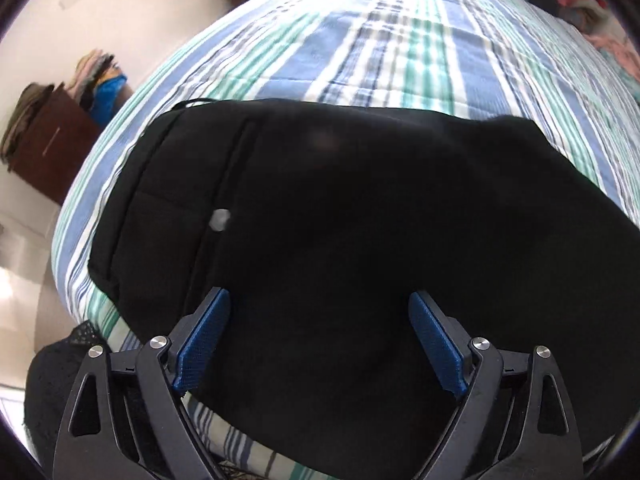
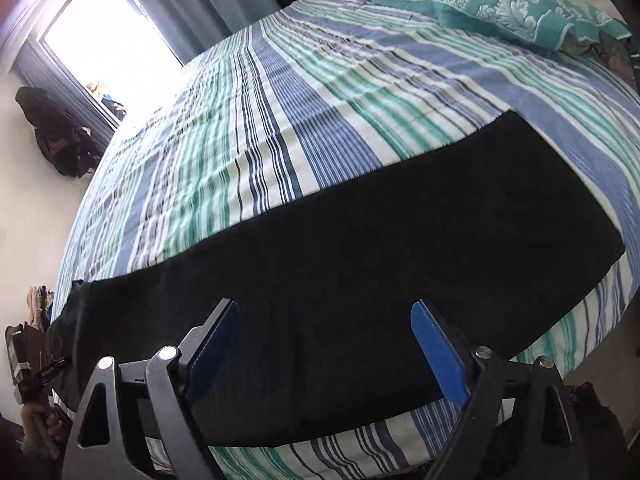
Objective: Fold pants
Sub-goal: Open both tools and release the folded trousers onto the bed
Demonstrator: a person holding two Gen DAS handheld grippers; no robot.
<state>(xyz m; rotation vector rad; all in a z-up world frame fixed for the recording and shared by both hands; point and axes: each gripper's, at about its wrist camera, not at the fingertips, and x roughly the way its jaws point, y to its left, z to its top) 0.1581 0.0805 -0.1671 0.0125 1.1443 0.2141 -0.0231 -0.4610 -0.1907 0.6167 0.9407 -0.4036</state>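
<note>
Tools: left (image 1: 320, 344) and right (image 2: 326, 352) both wide, empty, over pants (image 1: 360, 220). Risk: pinching one layer only, fold skews; bedspread (image 2: 320, 100) caught too.

we see the black pants (image 1: 360, 220) lying flat on the striped bedspread (image 1: 400, 60), waist end with a silver button (image 1: 219, 220) at one side, legs (image 2: 360, 272) stretched in a long band.

Pants (image 1: 360, 220): black, one silver button (image 1: 219, 220). Bed cover (image 2: 320, 100): white with blue, teal, navy stripes. Pillow (image 2: 500, 4): teal, white leaf pattern. Gripper pads (image 1: 202, 344): blue, on black arms.
</note>
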